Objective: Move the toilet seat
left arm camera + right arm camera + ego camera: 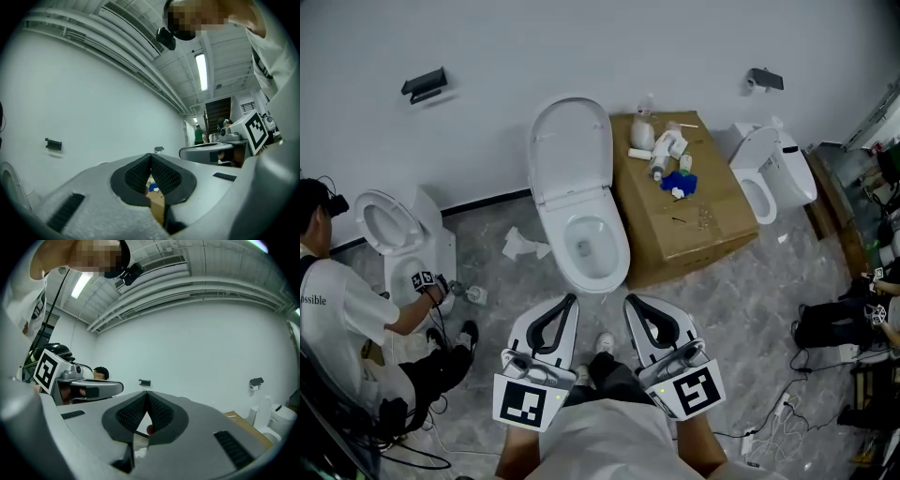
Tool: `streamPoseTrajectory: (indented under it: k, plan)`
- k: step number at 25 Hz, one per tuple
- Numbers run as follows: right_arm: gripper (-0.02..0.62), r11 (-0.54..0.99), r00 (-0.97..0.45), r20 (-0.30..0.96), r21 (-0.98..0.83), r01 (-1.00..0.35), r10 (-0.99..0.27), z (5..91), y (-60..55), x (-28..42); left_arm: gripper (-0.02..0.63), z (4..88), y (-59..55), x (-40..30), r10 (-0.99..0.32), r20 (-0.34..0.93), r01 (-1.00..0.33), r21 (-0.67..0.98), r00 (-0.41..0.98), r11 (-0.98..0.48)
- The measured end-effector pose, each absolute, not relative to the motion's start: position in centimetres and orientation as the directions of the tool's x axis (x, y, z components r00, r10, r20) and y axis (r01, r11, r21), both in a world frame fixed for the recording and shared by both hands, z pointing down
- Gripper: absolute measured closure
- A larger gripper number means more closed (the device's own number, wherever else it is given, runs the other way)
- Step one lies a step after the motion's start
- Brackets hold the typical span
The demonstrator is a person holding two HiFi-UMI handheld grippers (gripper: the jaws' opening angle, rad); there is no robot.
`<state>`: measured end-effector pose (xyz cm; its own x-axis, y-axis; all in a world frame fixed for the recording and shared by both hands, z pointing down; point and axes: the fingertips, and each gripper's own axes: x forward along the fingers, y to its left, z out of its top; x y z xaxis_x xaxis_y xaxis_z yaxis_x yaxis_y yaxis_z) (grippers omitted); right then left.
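Note:
A white toilet [592, 246] stands against the wall in the head view. Its lid [571, 150] is up against the wall and the seat ring [619, 246] lies down on the bowl. My left gripper [569, 299] and right gripper [630, 301] hover side by side just in front of the bowl, tips pointing at it, not touching. Both are shut with nothing between the fingers. In the left gripper view the shut gripper [151, 157] fills the lower picture, as does the shut gripper [146, 394] in the right gripper view. The toilet is hidden in both.
A cardboard box [694, 211] carrying bottles [661, 150] stands right of the toilet. Other toilets stand at the far right [773, 173] and far left [394, 225], where a person [347, 319] crouches. Crumpled tissue [523, 246] lies on the floor; cables [778, 417] at the lower right.

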<state>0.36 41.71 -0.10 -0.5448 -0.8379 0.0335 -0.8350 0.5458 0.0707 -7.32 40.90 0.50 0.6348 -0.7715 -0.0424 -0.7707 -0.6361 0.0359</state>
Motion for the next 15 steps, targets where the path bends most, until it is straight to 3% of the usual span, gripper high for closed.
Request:
streamPoseTrajectory:
  k: [15]
  plan:
    - [0.583, 0.599, -0.599, -0.016, 0.028, -0.801, -0.801, -0.8, 31.8, 6.7, 0.597, -0.3, 31.8, -1.1, -0.798, -0.014, -0.798, -0.018, 0.602, -0.602]
